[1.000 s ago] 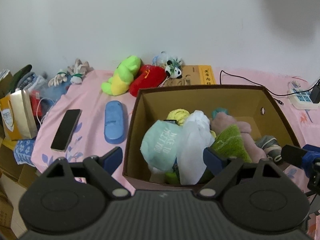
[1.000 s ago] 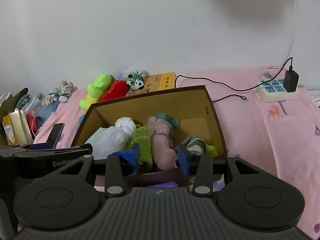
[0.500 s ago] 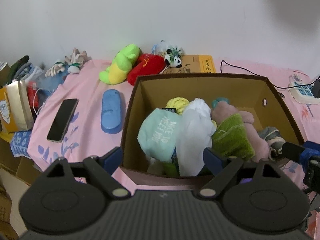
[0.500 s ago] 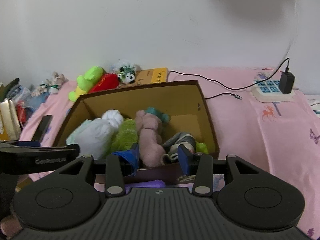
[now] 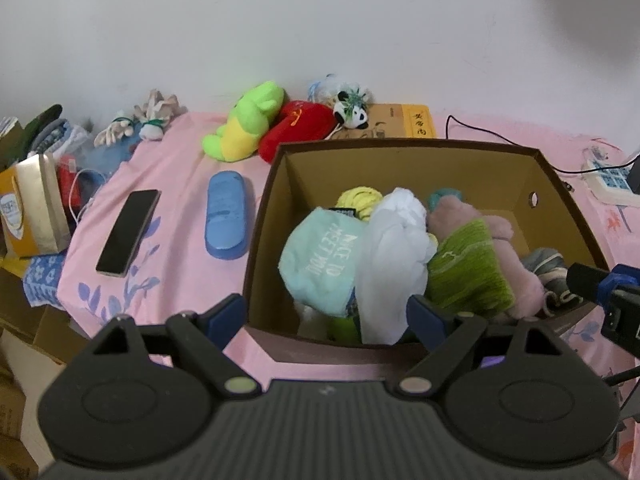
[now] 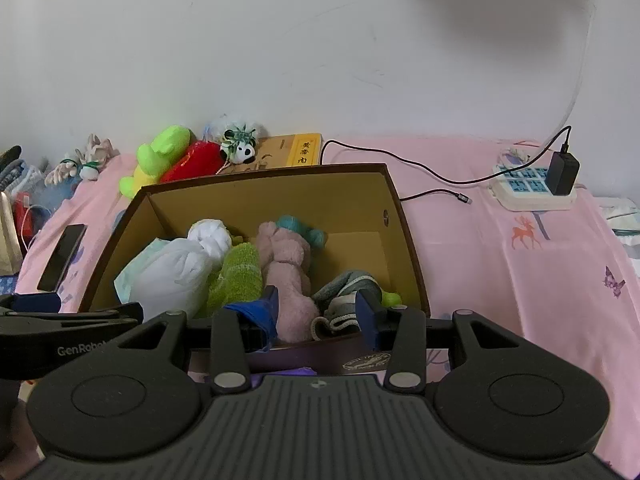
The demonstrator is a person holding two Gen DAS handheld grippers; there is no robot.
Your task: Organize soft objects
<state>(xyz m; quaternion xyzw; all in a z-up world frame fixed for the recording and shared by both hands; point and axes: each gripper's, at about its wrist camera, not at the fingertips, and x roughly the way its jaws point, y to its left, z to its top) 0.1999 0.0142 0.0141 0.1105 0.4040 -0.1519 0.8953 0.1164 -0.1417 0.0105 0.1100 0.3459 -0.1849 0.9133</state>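
Over a pink-sheeted bed, the left gripper hangs wide and empty at the near rim of the cardboard box, already heaped with soft goods. The green plush lies beyond the box's far-left corner, long axis slanting away (nearer the left hand). The right gripper is parted more narrowly, holding nothing.

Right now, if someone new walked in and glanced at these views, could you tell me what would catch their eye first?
Most likely the open cardboard box in the middle of the pink bedspread, stuffed with soft things: a mint cloth, a white bundle, a green towel and a pink plush. Behind its far left corner, a lime-green plush and a red plush lie against the wall. Both grippers hover open at the box's near edge.
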